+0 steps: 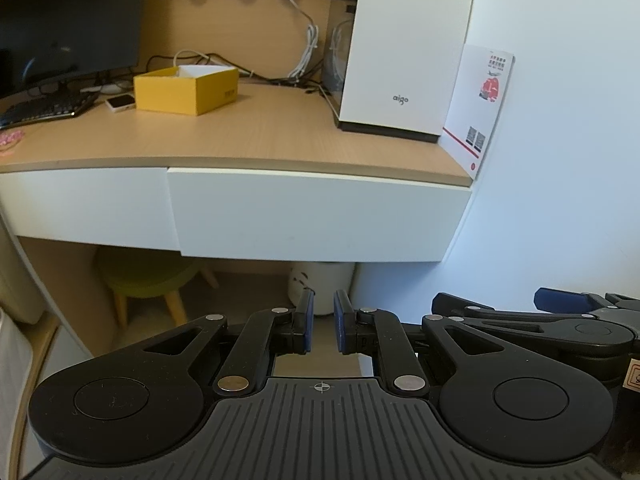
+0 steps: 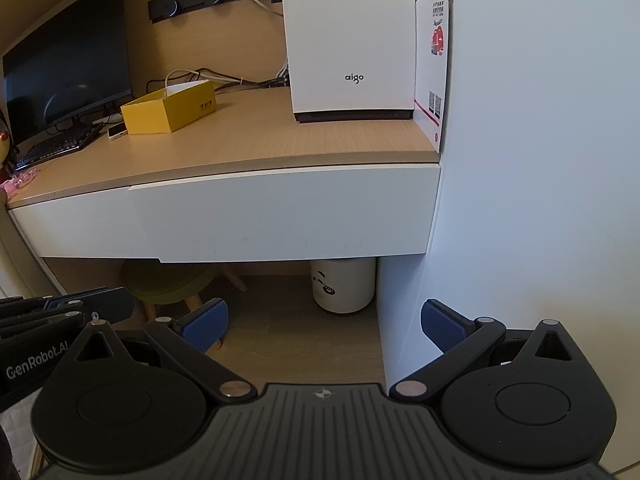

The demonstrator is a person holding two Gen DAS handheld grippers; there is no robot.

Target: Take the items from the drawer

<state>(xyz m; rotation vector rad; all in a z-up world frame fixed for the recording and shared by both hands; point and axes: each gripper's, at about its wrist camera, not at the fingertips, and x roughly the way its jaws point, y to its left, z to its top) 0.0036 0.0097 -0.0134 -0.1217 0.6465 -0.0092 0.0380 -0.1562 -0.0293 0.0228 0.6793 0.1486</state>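
Nearest to you, the left tool [image 1: 323, 320] has its blue pads drawn almost together with nothing between them, and the right tool [image 2: 322, 326] stands spread as wide as it goes, also empty; both hang in the air in front of and below the right-hand drawer [image 1: 320, 216], well apart from it. That drawer is your landmark and your first job: it sits shut under the table [image 1: 256, 132] edge, against the white wall, with a second drawer front [image 1: 84, 204] just to its left. Its face is flat, glossy white board with no knob or handle showing, so it will likely feel stiff and slippery, with little for the pads to bite on. The best hold looks to be the bottom lip, where the front drops a little below its neighbour; hook there and pull straight toward yourself. What lies inside is hidden, so you cannot yet judge its weight or fragility. Below the drawer stand a green stool [image 2: 168, 280] and a white bin [image 2: 344, 284]. Above and behind it on the table are a yellow open box [image 1: 188, 88], a white aigo computer case [image 1: 404, 52], a card [image 1: 480, 108] leaning on the wall, then a keyboard [image 1: 44, 110] and monitor [image 1: 68, 20] far left.
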